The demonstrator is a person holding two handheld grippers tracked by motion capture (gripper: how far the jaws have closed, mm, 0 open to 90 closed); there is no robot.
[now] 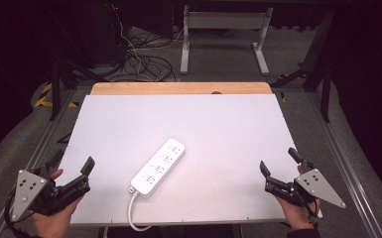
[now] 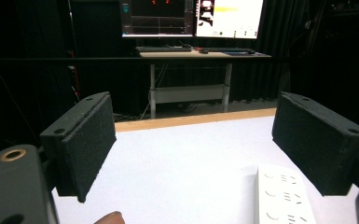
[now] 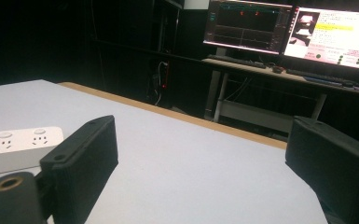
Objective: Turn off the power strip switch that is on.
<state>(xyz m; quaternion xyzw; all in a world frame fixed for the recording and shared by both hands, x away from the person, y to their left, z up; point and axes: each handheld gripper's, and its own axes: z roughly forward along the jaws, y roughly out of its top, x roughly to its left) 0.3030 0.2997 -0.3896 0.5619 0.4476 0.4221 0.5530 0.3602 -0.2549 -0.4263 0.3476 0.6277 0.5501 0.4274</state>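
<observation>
A white power strip lies slantwise on the white table, its cord running off the near edge. The strip's end shows at the lower right of the left gripper view and at the left of the right gripper view. My left gripper is held at the table's near left corner, open, nothing between its jaws. My right gripper is held at the near right edge, also open and empty. Both are well apart from the strip.
A wooden strip borders the table's far edge. Beyond it stand a white desk frame and loose cables on the floor. A desk with lit monitors stands farther back in a dark room.
</observation>
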